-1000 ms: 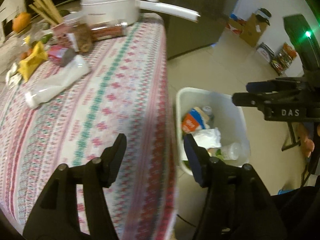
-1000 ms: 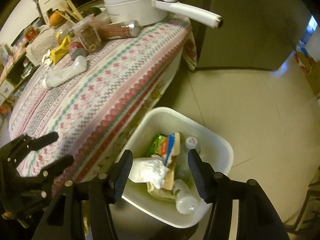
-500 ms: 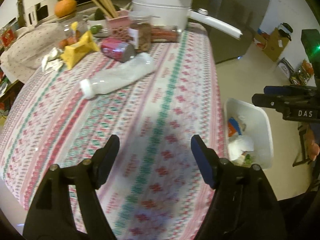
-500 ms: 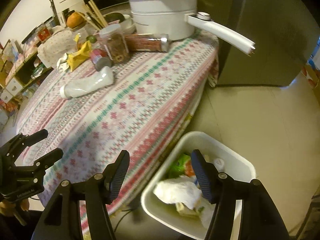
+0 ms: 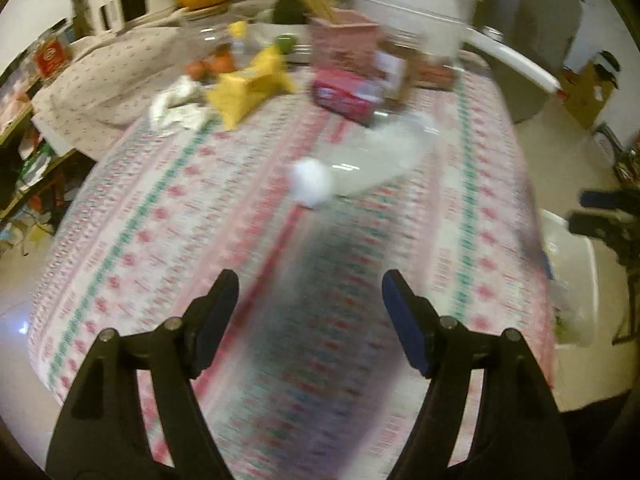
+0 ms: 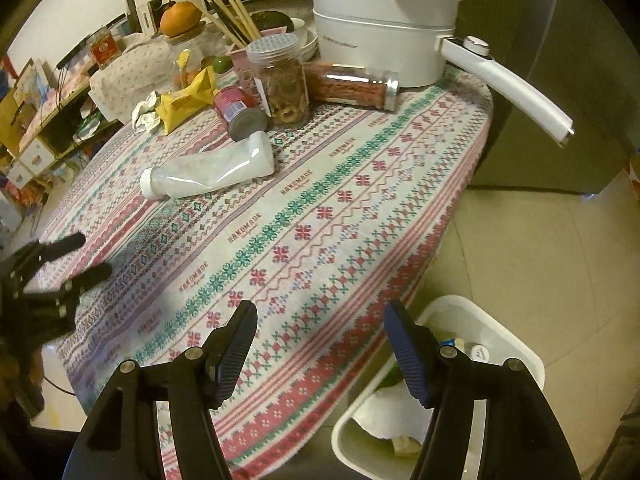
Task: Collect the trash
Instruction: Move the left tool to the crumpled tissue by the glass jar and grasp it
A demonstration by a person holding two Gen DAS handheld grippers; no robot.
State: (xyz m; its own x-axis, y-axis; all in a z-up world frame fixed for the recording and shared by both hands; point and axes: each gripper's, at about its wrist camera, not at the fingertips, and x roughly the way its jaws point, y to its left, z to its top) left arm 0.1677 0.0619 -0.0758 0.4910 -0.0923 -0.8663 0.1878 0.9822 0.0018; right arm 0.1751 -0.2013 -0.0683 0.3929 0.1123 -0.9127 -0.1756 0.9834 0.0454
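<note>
Patterned red, green and white cloth covers the table [image 6: 360,208] beneath both hand-held grippers. The left gripper [image 5: 308,312] hangs over the cloth with its jaws spread and nothing between them; they have just been opening. Ahead of it, close beyond its fingertips, lies the clear crushed plastic bottle with a white cap [image 5: 360,160], on its side, cap end nearest. Farther ahead sit a red can on its side [image 5: 344,94], a yellow crumpled wrapper [image 5: 248,88] and a white crumpled tissue [image 5: 176,104]; this view is blurred. The right gripper [image 6: 318,332] points down at the table's near edge, jaws likewise apart and empty, also just opened wider. Below and to its right, on the floor beside the table, stands the white plastic bin [image 6: 516,344], holding paper and a bottle. Beyond the trash stand a clear jar with a perforated lid [image 6: 280,80] and a white lidded pot with a long handle [image 6: 384,20].
</note>
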